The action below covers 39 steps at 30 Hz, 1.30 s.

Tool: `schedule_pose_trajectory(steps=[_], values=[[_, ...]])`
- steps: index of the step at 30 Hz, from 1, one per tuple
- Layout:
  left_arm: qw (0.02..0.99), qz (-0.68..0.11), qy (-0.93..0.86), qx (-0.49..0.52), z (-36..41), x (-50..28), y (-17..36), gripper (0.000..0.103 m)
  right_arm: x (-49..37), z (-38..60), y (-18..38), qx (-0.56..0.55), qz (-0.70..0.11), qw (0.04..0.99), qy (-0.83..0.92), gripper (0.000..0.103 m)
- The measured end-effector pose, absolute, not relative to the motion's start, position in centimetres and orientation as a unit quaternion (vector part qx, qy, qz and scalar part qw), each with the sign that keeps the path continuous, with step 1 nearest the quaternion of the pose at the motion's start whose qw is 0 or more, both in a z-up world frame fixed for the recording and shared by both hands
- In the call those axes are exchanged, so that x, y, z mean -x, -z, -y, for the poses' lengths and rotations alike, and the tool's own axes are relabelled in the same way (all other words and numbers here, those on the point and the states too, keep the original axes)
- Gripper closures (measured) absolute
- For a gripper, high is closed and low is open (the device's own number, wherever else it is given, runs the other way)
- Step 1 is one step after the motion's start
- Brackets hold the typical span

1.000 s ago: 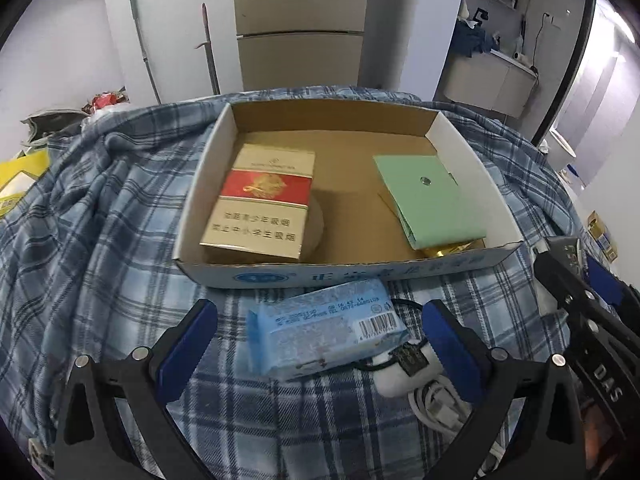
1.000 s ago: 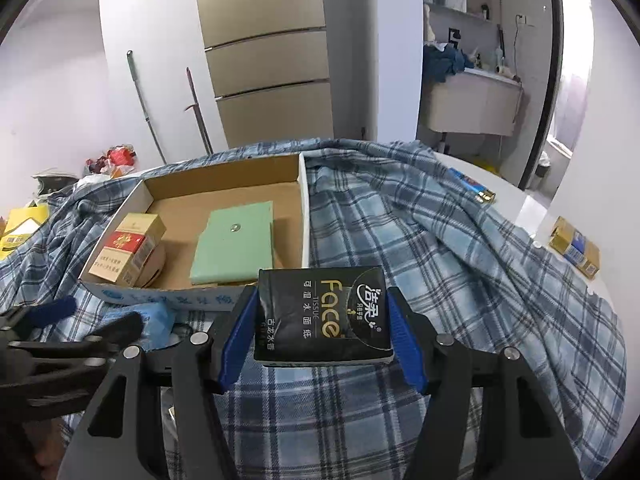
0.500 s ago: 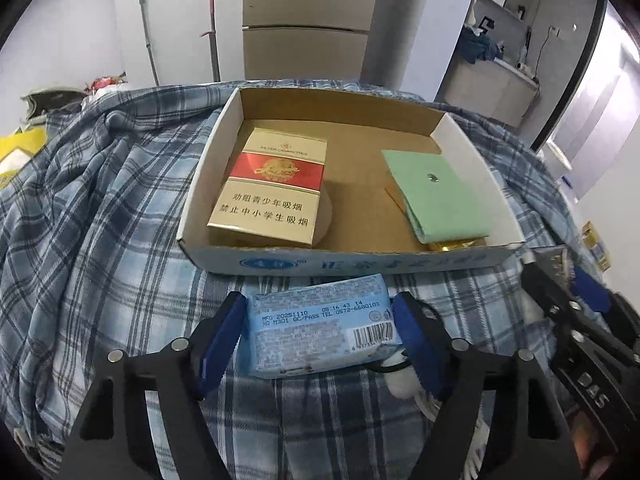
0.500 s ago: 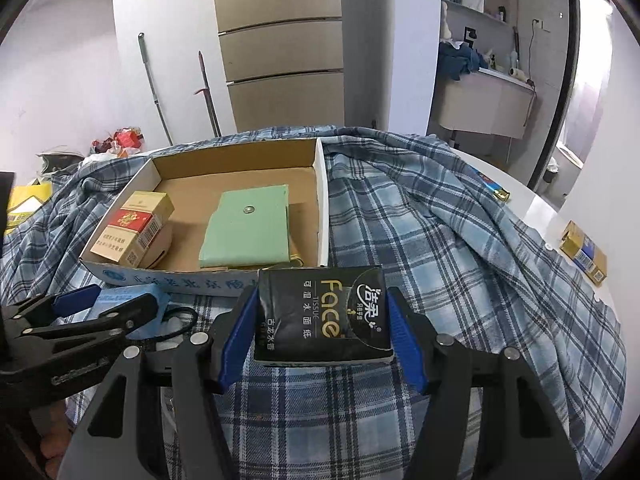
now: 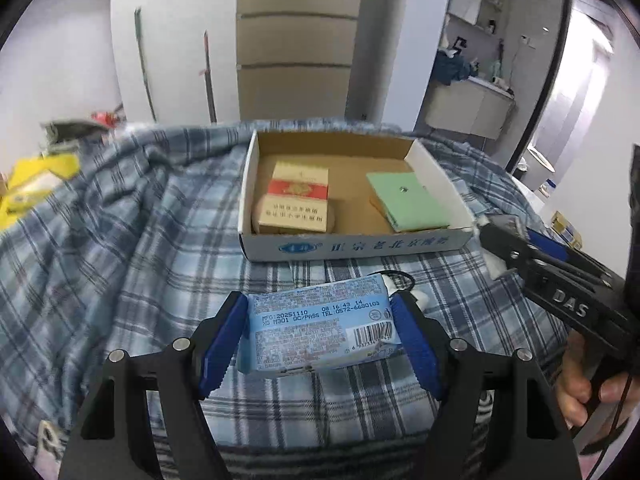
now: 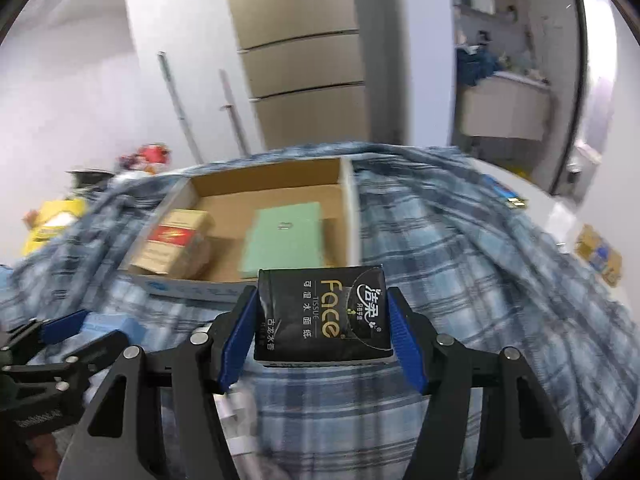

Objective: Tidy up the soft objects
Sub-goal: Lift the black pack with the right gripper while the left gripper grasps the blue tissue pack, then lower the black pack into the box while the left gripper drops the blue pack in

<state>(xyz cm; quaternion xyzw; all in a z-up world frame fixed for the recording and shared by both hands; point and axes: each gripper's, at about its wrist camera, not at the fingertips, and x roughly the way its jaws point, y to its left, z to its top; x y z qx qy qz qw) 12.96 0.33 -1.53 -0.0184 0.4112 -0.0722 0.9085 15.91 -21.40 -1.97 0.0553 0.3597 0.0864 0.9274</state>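
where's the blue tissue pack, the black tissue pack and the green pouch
blue tissue pack [image 5: 320,320], left wrist view, middle of its printed face
black tissue pack [image 6: 322,314], right wrist view, centre of its front label
green pouch [image 5: 410,200], left wrist view, flat top just below its snap

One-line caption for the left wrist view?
Left tool grips a blue tissue pack before a cardboard box.

Plaid cloth [image 5: 120,248] over table; refrigerator [image 5: 296,40] behind.

The round tan object [image 5: 334,216] is lying mostly hidden beneath the red-and-cream cigarette pack [image 5: 294,199], while motion blur is smearing the open cardboard box [image 6: 347,196] in the right wrist view.
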Motion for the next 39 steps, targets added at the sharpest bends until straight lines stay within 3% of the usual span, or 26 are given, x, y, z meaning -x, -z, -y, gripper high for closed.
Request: schedule_pose_trajectory(steps=[5, 13, 21, 29, 39], values=[[0.918, -0.386, 0.092, 0.009, -0.1, -12.3, -0.7, 0.027, -14.6, 19.9, 0.4, -0.017, -0.322, 0.943, -0.086, 0.041], [0.965, -0.246, 0.085, 0.030, -1.0, -12.6, -4.6, 0.027, -15.7, 19.0, -2.2, 0.001, -0.312, 0.947, -0.081, 0.041], [0.987, -0.124, 0.103, 0.012, -1.4, -15.0, -7.2, 0.027, -17.2, 17.6, -5.6, 0.021, -0.207, 0.974, -0.091, 0.041], [0.991, -0.087, 0.093, 0.030, -3.1, -16.9, -5.4, 0.027, -21.2, 16.8, -4.9, -0.001, -0.210, 0.973, -0.091, 0.041], [0.989, -0.115, 0.081, 0.034, -3.9, -17.6, -2.5, 0.026, -22.5, 14.5, 0.9, 0.031, -0.284, 0.954, -0.094, 0.041]])
